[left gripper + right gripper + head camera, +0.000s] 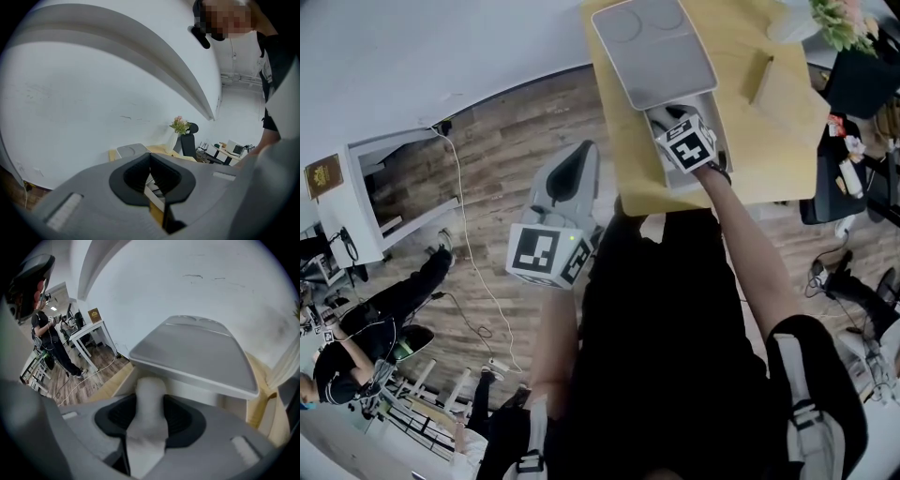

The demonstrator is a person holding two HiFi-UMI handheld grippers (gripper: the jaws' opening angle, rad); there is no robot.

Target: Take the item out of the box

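Observation:
A white box (677, 182) stands on the yellow table (769, 159), its grey lid (652, 47) lifted and tilted back. My right gripper (664, 119) reaches into the box under the lid. In the right gripper view my right gripper (150, 404) is shut on a white soft-looking item (150, 390), just in front of the lid (197, 350). My left gripper (567, 178) hangs over the wooden floor to the left of the table, away from the box. In the left gripper view my left gripper (150, 161) is shut with nothing in it.
A white vase of flowers (830, 19) and a tan block (764, 80) stand on the table's far right. Beyond it are a black chair (858, 80) and cluttered desks. A white desk (389, 187), a floor cable (469, 253) and a person (366, 328) are at left.

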